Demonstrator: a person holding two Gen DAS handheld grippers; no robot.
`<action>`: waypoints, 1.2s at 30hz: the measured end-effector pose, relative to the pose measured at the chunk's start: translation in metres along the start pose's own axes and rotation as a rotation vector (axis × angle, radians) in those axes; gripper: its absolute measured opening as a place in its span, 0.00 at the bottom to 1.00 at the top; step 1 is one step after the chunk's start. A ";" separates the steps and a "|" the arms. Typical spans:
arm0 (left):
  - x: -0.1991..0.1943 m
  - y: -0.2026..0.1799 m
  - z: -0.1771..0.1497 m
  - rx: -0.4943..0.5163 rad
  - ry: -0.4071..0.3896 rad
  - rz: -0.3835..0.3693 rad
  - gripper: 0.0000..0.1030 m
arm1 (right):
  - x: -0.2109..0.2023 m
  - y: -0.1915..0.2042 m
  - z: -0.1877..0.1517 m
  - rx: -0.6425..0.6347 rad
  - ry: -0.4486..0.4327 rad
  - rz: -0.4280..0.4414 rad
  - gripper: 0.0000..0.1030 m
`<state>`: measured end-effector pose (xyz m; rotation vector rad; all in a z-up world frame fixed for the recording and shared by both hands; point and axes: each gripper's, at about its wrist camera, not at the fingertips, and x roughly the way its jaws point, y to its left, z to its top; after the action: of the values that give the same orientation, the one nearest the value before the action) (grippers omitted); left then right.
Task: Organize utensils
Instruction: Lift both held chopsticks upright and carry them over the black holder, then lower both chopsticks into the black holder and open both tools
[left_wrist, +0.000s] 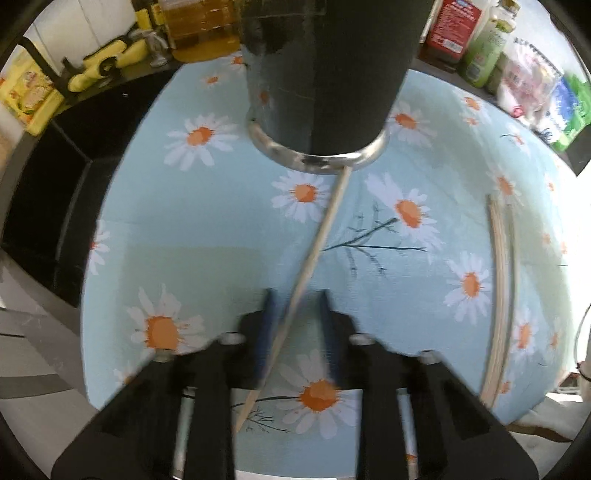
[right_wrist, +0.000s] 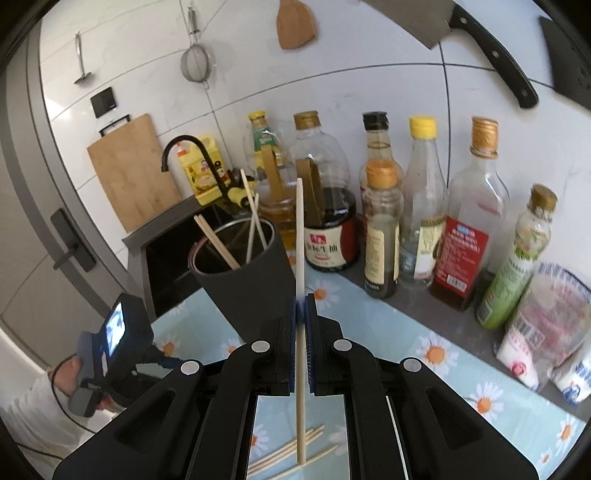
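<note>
both pairs of fingers are pinching chopsticks. right gripper (right_wrist: 303, 306) is clenched on one pale chopstick (right_wrist: 300, 280), holding it upright with its tip showing just right of the black cup (right_wrist: 243, 273). left gripper (left_wrist: 295, 306) is pointing down at the cloth, and another chopstick (left_wrist: 317, 243) is lying slantwise between its blue pads; the blur hides the contact, but the jaws look nearly closed on it, so i judge it a grasp. its far end is touching the cup's metal base.

the step in hand looks like gathering: loose sticks are going from the cloth into the cup, which is already holding several. next, the right one needs to be carried over the rim, tipped in and let go; the left one needs lifting clear of the cloth first.

more loose sticks (right_wrist: 291, 454) are lying on the near part of the daisy cloth (left_wrist: 207, 229). beyond the cup, a row of bottles (right_wrist: 421, 206) is standing along the right, with a black tap (right_wrist: 192, 155) to the far left. a cutting board (right_wrist: 133, 173), a strainer and a cleaver are hanging against the white tiled wall.
</note>
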<state>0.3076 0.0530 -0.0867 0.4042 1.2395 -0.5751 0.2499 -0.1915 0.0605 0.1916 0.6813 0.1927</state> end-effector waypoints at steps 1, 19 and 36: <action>0.000 -0.002 -0.001 0.014 0.002 0.007 0.08 | -0.001 0.000 -0.002 0.003 0.003 -0.003 0.05; -0.052 0.010 -0.032 -0.117 -0.075 0.025 0.05 | -0.024 0.016 0.001 -0.031 -0.041 0.071 0.05; -0.179 0.005 0.018 -0.212 -0.445 0.152 0.05 | -0.039 0.031 0.054 -0.098 -0.265 0.261 0.05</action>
<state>0.2860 0.0803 0.0903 0.1754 0.8224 -0.3725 0.2512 -0.1770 0.1320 0.2070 0.3800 0.4418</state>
